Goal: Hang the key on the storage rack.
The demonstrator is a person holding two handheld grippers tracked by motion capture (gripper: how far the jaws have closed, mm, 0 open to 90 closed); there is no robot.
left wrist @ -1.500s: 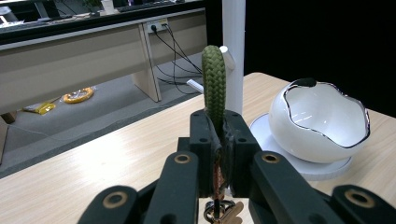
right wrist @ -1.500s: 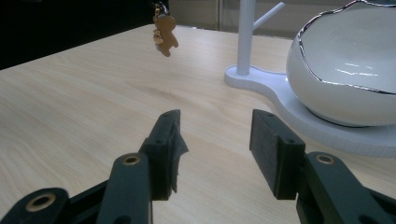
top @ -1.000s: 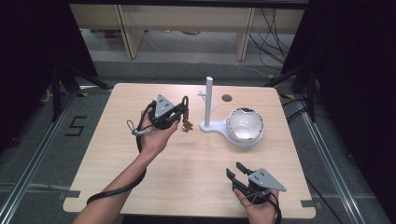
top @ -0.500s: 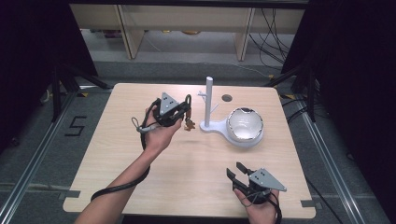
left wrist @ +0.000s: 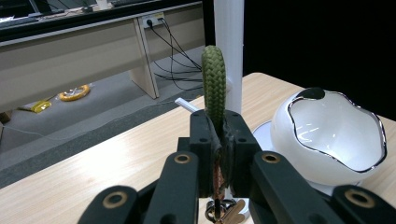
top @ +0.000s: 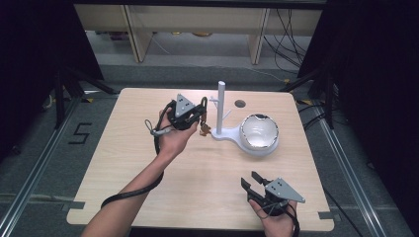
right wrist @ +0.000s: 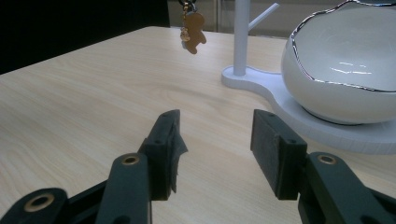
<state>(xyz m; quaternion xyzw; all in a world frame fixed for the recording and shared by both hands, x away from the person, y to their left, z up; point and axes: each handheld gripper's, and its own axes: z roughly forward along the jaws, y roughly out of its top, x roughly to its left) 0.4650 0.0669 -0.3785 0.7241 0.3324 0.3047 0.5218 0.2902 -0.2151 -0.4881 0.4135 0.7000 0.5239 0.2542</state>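
My left gripper (top: pixel 202 109) is held above the table, shut on a green braided loop (left wrist: pixel 214 88) of a keychain. A brown gingerbread-man charm (right wrist: pixel 193 26) and a ring hang below the jaws, clear of the table. The loop stands close in front of the white post (left wrist: pixel 229 42) of a stand, next to a small side peg (left wrist: pixel 187 104). The stand (top: pixel 221 109) shares its base with a white bowl (top: pixel 259 133). My right gripper (top: pixel 250 181) rests open at the table's near right edge, with nothing between its fingers (right wrist: pixel 164 149).
The light wooden table (top: pixel 123 163) has a small round hole (top: pixel 240 103) near its far edge. Beyond the table are a bench and cables on the floor. Black curtains hang on both sides.
My left gripper has carried the keychain to the right, closer to the white post. The right gripper has stayed where it was.
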